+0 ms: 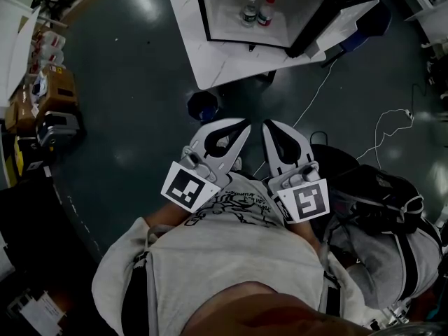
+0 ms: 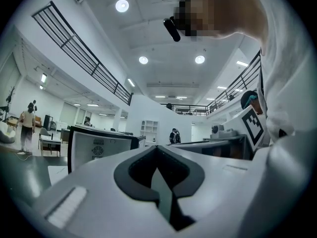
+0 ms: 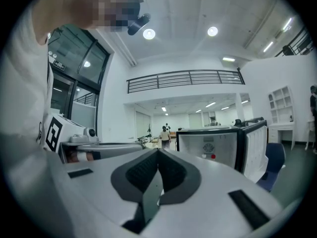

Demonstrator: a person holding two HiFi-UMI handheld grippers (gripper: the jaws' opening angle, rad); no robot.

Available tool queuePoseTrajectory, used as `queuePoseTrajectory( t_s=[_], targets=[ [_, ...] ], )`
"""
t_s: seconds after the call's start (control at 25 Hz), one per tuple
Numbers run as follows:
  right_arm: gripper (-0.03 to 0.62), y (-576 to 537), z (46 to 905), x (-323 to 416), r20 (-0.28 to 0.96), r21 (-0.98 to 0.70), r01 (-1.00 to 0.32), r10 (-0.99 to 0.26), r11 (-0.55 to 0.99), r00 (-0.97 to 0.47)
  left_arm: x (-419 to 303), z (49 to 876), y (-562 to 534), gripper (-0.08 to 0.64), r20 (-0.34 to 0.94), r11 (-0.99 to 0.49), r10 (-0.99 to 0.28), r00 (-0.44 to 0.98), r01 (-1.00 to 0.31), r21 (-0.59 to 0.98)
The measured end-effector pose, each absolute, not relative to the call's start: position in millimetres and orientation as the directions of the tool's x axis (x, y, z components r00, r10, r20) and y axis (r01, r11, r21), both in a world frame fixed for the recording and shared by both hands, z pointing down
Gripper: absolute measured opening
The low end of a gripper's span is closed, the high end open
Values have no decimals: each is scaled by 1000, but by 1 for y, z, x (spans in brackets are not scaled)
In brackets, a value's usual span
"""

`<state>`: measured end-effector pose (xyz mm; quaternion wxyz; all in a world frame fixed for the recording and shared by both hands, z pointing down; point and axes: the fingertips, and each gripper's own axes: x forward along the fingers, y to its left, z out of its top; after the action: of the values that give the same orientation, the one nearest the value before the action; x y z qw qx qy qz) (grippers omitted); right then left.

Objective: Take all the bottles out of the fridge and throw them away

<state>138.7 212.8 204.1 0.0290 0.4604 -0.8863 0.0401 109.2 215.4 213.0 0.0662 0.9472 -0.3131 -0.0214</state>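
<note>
Head view: mini fridge (image 1: 204, 12) on white table (image 1: 210, 65), door open to the right. Inside, 2 bottles side by side, just beside each other: white-cap bottle (image 1: 249, 10) on the left, red-cap bottle (image 1: 265, 10) on the right. Both are upright, long axes vertical, caps up. Left gripper (image 1: 245, 124) & right gripper (image 1: 267, 124) are held near the person's chest, well apart from the fridge, tips pointing toward it.

Left gripper view: jaws pressed together, nothing btwn them; fridge (image 2: 94, 148) ahead-left.

Right gripper view: jaws closed, empty. Fridge (image 3: 210, 145) ahead-right, only the bottle tops show low inside; red cap (image 3: 213, 156) visible.
</note>
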Motion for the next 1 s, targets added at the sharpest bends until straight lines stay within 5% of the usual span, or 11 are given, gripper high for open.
queuePoseTrajectory(
  t_s=[1.0],
  targets=[
    [9,98,215,75,119,-19,-822,-815,569,-567,53,225,100,9,-5,-827,-548,837,-540,159]
  ],
)
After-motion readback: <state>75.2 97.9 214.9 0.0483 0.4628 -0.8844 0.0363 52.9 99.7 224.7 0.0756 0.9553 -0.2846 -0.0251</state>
